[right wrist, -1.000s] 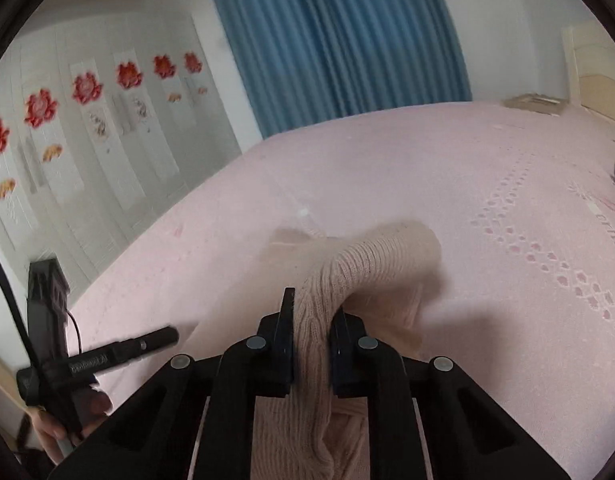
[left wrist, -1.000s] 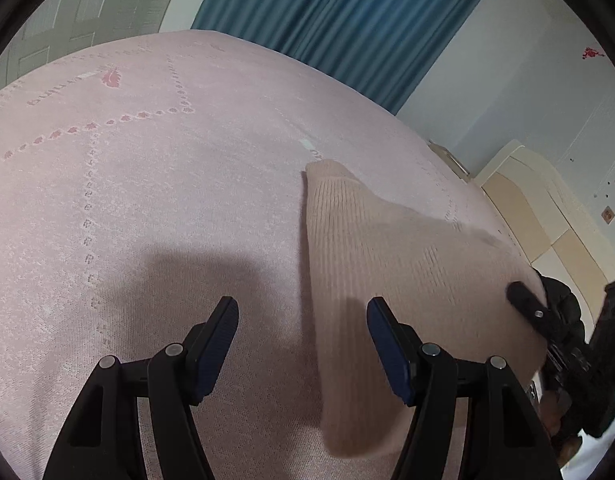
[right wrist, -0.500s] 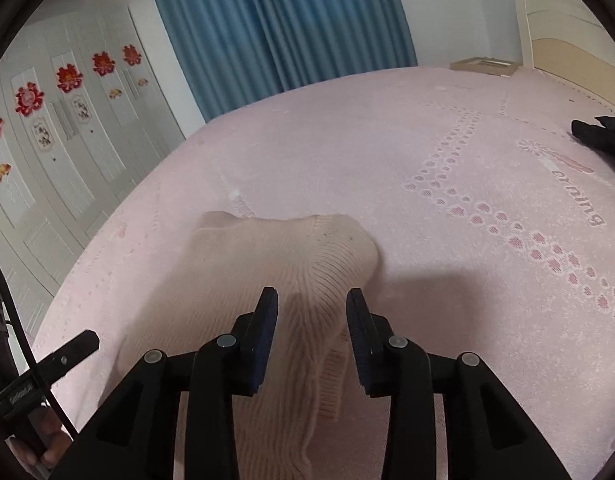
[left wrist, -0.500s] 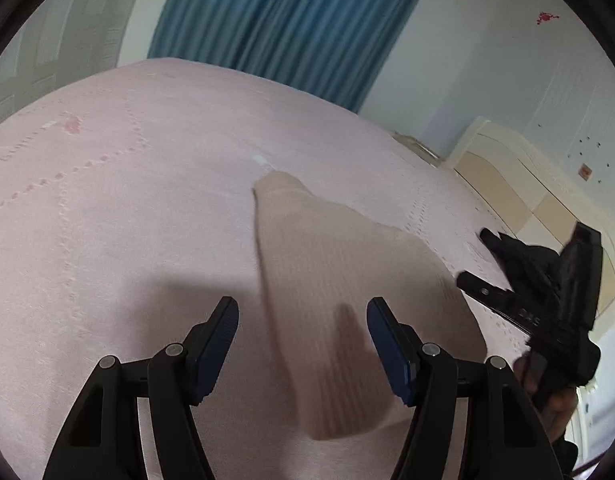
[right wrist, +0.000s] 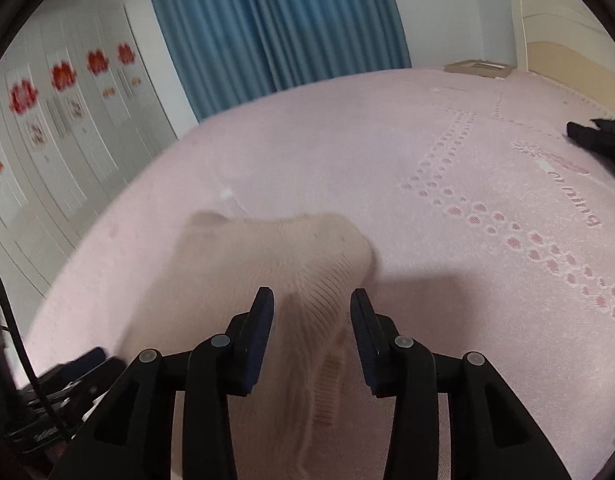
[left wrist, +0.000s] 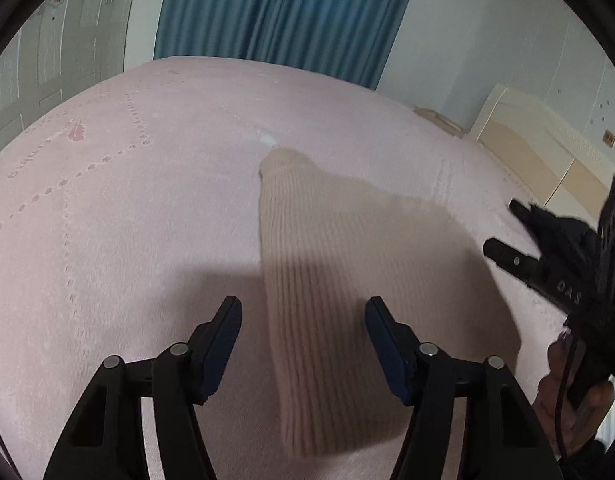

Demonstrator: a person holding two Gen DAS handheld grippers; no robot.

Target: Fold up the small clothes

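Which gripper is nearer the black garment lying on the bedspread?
Right. The right gripper sits over the beige knit, toward the black garment; the left gripper is farther off.

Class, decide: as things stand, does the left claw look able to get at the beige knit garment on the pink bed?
Probably yes: the left claw is open just above the beige knit garment, with nothing between.

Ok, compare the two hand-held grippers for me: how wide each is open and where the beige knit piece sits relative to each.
The left hand-held gripper stands wider open than the right hand-held gripper. The left one's jaws have just been closing a little, while the right one's have just been opening. The beige knit piece lies under both, more toward the left gripper's right finger but centred between the right gripper's fingers. Both are open, pads clear of the knit, above the pink bedspread.
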